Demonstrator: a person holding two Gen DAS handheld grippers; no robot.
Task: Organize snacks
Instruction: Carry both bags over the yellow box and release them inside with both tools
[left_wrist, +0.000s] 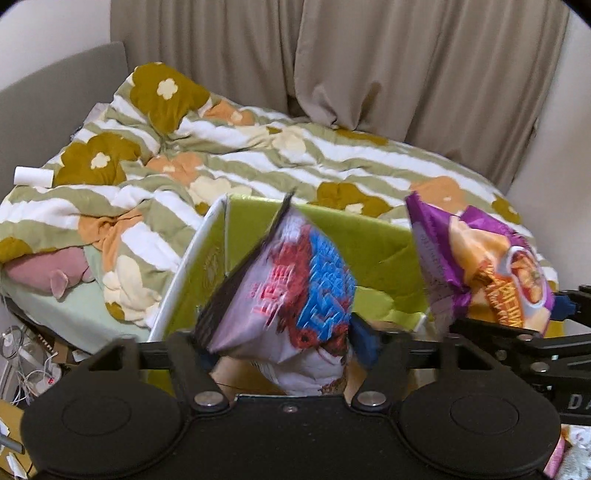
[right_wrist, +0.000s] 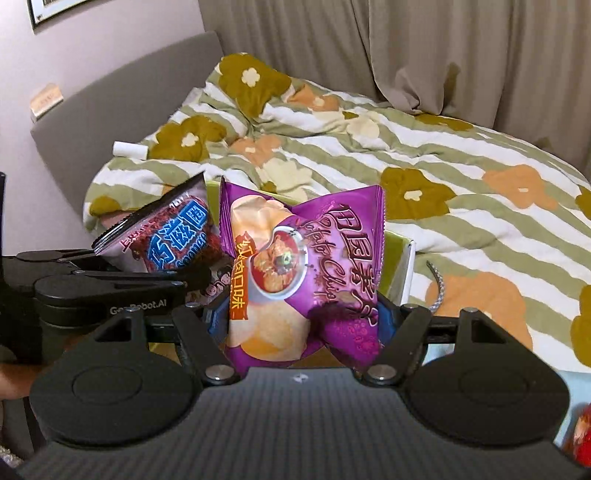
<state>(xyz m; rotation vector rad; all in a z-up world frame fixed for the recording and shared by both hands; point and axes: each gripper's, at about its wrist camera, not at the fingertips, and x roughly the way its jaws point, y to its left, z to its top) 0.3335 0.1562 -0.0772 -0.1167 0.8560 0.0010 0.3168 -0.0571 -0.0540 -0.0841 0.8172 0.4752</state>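
My left gripper (left_wrist: 288, 343) is shut on a white snack bag with red and blue print (left_wrist: 295, 280), held above an open green-lined box (left_wrist: 373, 243). The same bag shows in the right wrist view (right_wrist: 173, 236), pinched by the left gripper (right_wrist: 207, 275). My right gripper (right_wrist: 299, 317) is shut on a purple potato chip bag (right_wrist: 306, 269), which crumples in the middle. That purple bag also shows at the right of the left wrist view (left_wrist: 487, 266), beside the box. The box's green edge (right_wrist: 397, 258) peeks out behind the purple bag.
A bed with a floral striped quilt (left_wrist: 258, 155) lies behind the box. A grey headboard (right_wrist: 122, 107) and beige curtains (left_wrist: 369, 55) stand beyond. A white roll (left_wrist: 33, 176) lies on the quilt. Cables and clutter (left_wrist: 29, 365) lie at the lower left.
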